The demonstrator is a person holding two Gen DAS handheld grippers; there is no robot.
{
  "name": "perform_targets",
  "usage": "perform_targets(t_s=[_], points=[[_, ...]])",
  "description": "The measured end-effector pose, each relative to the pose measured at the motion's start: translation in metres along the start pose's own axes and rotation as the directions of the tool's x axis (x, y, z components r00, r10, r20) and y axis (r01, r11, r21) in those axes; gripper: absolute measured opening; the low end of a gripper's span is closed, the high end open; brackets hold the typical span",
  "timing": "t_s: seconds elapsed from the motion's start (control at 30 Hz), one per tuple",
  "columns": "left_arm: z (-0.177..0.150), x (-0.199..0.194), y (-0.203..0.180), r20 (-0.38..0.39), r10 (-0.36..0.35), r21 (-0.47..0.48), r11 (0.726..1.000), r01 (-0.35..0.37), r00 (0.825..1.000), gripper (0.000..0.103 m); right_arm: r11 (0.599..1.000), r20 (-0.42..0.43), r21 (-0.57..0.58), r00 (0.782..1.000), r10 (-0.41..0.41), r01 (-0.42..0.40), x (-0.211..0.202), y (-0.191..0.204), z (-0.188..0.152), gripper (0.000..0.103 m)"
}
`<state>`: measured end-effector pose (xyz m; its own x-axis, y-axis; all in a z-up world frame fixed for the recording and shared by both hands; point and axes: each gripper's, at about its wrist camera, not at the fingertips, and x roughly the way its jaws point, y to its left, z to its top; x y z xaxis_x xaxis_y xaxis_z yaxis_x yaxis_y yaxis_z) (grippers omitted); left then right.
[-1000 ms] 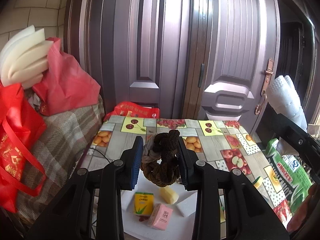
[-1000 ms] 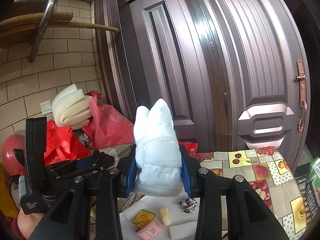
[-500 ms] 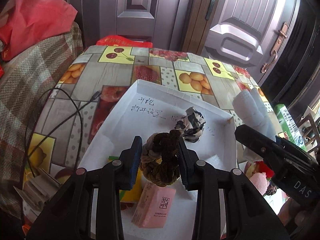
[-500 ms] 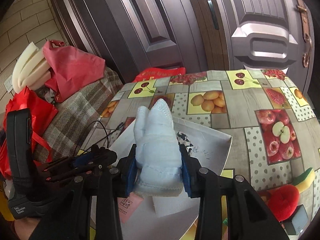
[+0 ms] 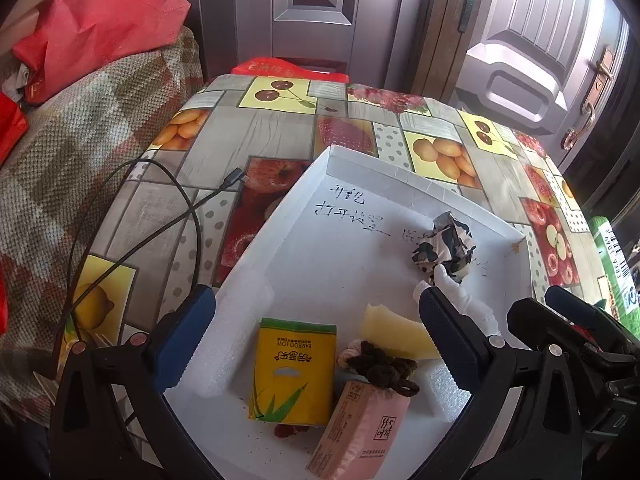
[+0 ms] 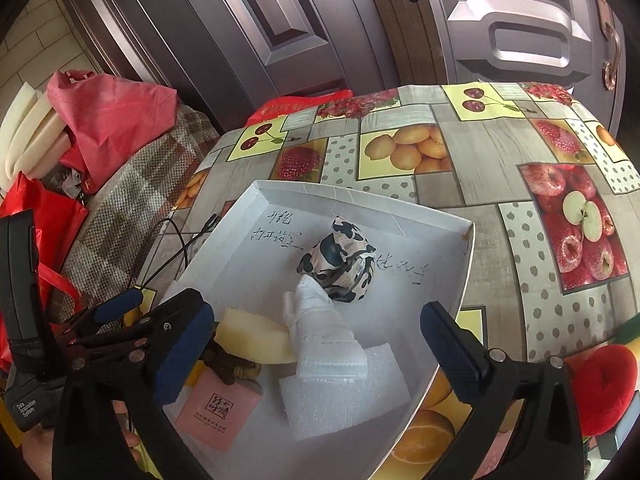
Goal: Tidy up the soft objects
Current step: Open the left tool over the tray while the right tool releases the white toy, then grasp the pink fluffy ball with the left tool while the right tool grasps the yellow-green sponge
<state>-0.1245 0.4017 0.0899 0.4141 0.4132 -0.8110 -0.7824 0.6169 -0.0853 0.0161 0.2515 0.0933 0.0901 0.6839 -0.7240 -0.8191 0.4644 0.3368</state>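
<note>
Both grippers, left (image 5: 316, 332) and right (image 6: 316, 336), fingers apart, empty. Risk: snagging mask (image 6: 326, 344) or scrunchie (image 5: 380, 364), dragging them from tray (image 6: 360, 196).

Dark purple panelled doors (image 5: 320, 8) behind a fruit-print tablecloth (image 6: 500, 168), daylit.

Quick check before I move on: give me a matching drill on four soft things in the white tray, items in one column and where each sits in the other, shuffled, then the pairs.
Items
1. brown braided scrunchie
2. white folded mask
3. cow-print cloth ball
4. yellow sponge piece

Places
A. over the handwriting on the white tray
B. partly on the pink tissue pack
C. leaning on the white foam block
D. between scrunchie and mask

Pairs: 1-B, 2-C, 3-A, 4-D
</note>
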Motion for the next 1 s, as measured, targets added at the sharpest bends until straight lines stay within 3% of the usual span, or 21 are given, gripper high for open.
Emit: perform_targets(t_s=[0.27, 0.4, 0.6, 0.67, 0.73, 0.87, 1.0], points=[[-0.003, -0.033, -0.002, 0.058, 0.018, -0.007, 1.0, -0.017, 0.998, 0.103, 1.0, 0.059, -0.014, 0.998, -0.027, 0.028, -0.029, 0.007, -0.002, 0.103], [-0.01, -0.077, -0.004, 0.147, 0.002, -0.033, 0.999, 0.003, 0.989, 0.103, 0.998, 0.181, -0.022, 0.982, -0.048, 0.053, -0.07, 0.013, -0.007, 0.103], [-0.031, -0.15, -0.019, 0.305, -0.039, 0.002, 0.999, 0.041, 0.952, 0.103, 0.996, 0.42, -0.055, 0.907, -0.045, 0.075, -0.153, 0.025, -0.017, 0.103], [-0.039, -0.176, -0.024, 0.367, -0.062, 0.019, 0.998, 0.059, 0.928, 0.103, 0.995, 0.495, -0.067, 0.868, -0.027, 0.07, -0.182, 0.027, -0.025, 0.103], [-0.048, -0.199, -0.027, 0.429, -0.063, 0.02, 0.998, 0.06, 0.901, 0.103, 0.995, 0.577, -0.071, 0.816, -0.012, 0.065, -0.213, 0.027, -0.033, 0.103], [-0.055, -0.228, -0.039, 0.464, -0.122, 0.065, 0.992, 0.104, 0.877, 0.103, 0.998, 0.62, -0.01, 0.783, -0.038, 0.057, -0.259, 0.01, -0.032, 0.103], [-0.062, -0.238, -0.055, 0.458, -0.157, 0.086, 0.988, 0.132, 0.875, 0.103, 0.992, 0.694, 0.09, 0.708, -0.129, 0.092, -0.299, -0.015, -0.041, 0.103]])
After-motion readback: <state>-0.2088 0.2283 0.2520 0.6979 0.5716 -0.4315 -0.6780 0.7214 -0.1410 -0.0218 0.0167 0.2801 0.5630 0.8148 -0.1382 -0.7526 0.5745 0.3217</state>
